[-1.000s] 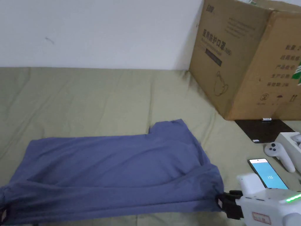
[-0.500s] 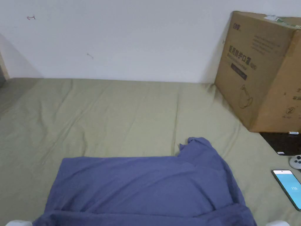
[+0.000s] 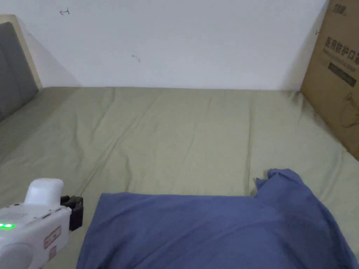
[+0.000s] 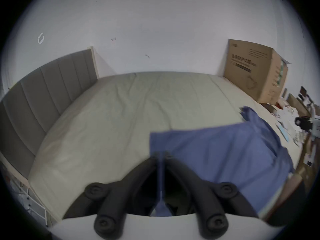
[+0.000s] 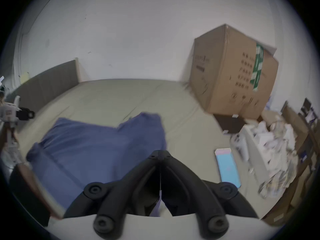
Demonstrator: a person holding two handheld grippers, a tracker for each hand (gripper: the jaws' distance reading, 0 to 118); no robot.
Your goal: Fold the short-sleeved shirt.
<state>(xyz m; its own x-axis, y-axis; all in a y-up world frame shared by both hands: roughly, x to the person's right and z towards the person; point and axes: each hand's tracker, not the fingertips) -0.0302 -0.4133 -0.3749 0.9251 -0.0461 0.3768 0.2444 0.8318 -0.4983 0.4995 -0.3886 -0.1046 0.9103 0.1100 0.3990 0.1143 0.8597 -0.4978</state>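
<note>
Pinching the near edge of the blue shirt [image 4: 216,157], the left tool [image 4: 160,159] has its jaws clenched on a strip of fabric that runs down between them; the right tool [image 5: 160,154] also looks clamped, with a thin sliver of blue cloth in the seam between its jaws. The shirt lies spread across the near half of the bed [image 3: 182,133], its body flat and one sleeve [image 3: 284,180] bunched on the far side. If the two tools travel at unequal speed or height, the hem could skew and the fold land crooked. A thin pinch could slip free, dropping one corner. Beyond the shirt to the right, the phone [image 5: 227,167] and cardboard box [image 5: 233,74] could snag a wide swing.
</note>
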